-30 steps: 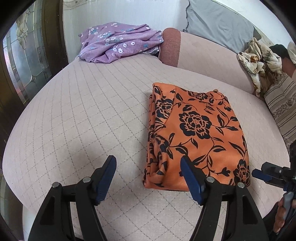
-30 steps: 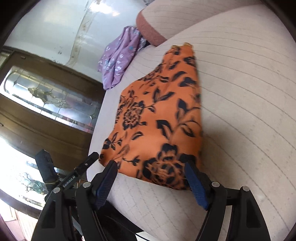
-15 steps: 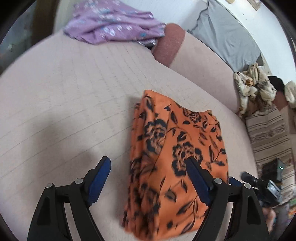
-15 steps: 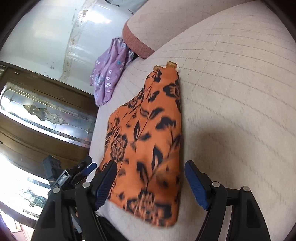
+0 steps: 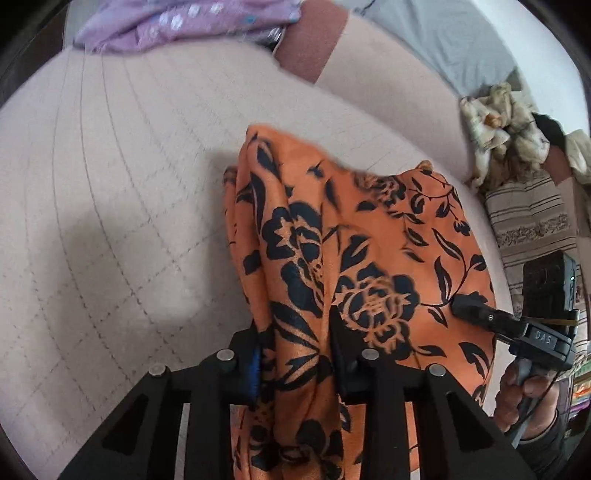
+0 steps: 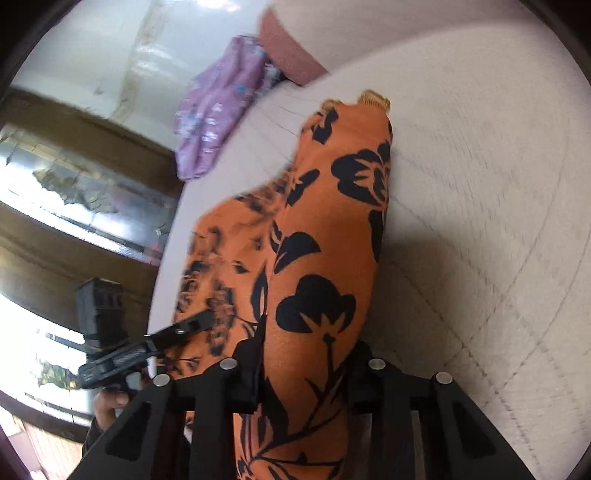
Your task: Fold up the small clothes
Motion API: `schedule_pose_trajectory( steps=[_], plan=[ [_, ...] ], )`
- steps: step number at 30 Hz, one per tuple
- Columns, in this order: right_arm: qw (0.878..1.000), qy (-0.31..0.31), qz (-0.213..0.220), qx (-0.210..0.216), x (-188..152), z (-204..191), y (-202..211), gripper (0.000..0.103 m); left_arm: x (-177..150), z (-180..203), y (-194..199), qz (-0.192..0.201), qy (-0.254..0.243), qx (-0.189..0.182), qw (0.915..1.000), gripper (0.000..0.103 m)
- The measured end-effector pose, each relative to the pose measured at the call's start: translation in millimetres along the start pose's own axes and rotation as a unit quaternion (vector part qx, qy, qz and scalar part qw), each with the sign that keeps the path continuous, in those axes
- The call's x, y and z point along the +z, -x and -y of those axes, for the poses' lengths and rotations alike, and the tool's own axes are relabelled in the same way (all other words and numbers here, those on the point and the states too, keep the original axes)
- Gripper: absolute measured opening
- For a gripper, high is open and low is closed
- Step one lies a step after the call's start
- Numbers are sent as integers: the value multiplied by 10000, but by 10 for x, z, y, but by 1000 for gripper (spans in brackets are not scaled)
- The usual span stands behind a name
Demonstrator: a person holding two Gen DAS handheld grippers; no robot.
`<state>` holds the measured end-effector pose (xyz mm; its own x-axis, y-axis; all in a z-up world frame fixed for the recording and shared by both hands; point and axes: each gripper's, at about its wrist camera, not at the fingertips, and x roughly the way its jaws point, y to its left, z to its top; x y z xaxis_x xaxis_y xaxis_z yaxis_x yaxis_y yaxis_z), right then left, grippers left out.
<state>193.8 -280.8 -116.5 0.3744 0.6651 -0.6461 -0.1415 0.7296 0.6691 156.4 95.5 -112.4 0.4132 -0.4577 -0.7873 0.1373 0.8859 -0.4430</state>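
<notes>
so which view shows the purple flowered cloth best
The right wrist view: the purple flowered cloth shows nearly whole there, draped over the bed's far edge beside the reddish bolster, though blurred. The left wrist view catches only its lower part, cut off at the top of the frame.

Both wrist views close, angled down at orange floral cloth [image 5: 369, 236] [image 6: 325, 229], shared; backgrounds blurred, probably bed [image 5: 110, 184]

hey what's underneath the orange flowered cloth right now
The orange flowered cloth lies on the quilted pink cushion, its near edge pinched by the left gripper and right gripper. Whatever is beneath it is covered.
</notes>
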Motion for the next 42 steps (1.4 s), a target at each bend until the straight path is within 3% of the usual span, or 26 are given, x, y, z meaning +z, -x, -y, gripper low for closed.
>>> schedule_pose_trajectory(
  steps=[4, 7, 10, 11, 12, 13, 14, 15, 16, 17, 21, 24, 26, 28, 30, 31, 34, 35, 39, 42],
  plan=[
    [9985, 419, 347, 86, 141, -268, 451, 33, -5, 575, 296, 557, -357, -238, 9975, 27],
    [9968, 552, 544, 173, 225, -259, 829, 33, 18, 950, 308, 742, -464, -385, 9954, 28],
    [9974, 169, 625, 324, 247, 113, 994, 34, 5, 1178, -32, 519, -582, -266, 9966, 34],
    [9980, 12, 546, 315, 225, 267, 965, 39, 16, 1185, -169, 404, -584, -128, 9974, 47],
    [9987, -281, 382, 188, 180, 494, 893, 41, -10, 1197, -338, 244, -594, 52, 9979, 57],
    [9982, -508, 315, -57, 125, 659, 831, 49, -58, 1200, -573, 15, -648, 331, 9973, 65],
    [9960, -744, 303, -386, 42, 829, 776, 58, -81, 1187, -671, -111, -662, 518, 9964, 65],
    [9926, -929, 204, -753, -50, 956, 719, 58, -123, 1154, -760, -250, -647, 640, 9955, 65],
    [9907, -1003, 180, -901, -127, 995, 696, 58, -158, 1115, -751, -256, -561, 571, 9965, 65],
    [9914, -1044, 339, -711, -209, 977, 734, 58, -184, 1080, -685, -150, -459, 501, 9976, 65],
    [9908, -409, 946, -880, -278, 488, 950, 58, -244, 1130, -340, 349, -549, 551, 9964, 65],
    [9901, 14, 1285, -565, -216, 65, 1009, 66, -376, 1133, -153, 588, -697, 501, 9946, 68],
    [9910, 244, 1273, -338, -214, -83, 917, 78, -413, 1158, -189, 616, -739, 590, 9936, 76],
    [9943, 138, 1035, -218, -209, -71, 633, 79, -450, 1183, -392, 352, -828, 862, 9922, 76],
    [9959, -306, 651, -550, -215, 144, 389, 80, -455, 1185, -588, -37, -883, 1231, 9885, 76],
    [9950, -466, 594, -657, -247, 229, 311, 80, -465, 1216, -547, 7, -913, 1230, 9882, 76],
    [9927, -123, 998, -663, -361, -88, 532, 80, -503, 1365, -218, 611, -1154, 1479, 9804, 78],
    [9905, 156, 1128, -768, -425, -264, 647, 83, -526, 1401, -134, 741, -1215, 1600, 9768, 85],
    [9659, 885, 1623, -1812, -815, -718, 987, 100, -712, 1614, 298, 1517, -1350, 2012, 9583, 97],
    [9509, 1035, 1746, -2335, -1153, -803, 1155, 102, -808, 1745, 401, 1532, -1363, 2150, 9548, 99]
  ],
)
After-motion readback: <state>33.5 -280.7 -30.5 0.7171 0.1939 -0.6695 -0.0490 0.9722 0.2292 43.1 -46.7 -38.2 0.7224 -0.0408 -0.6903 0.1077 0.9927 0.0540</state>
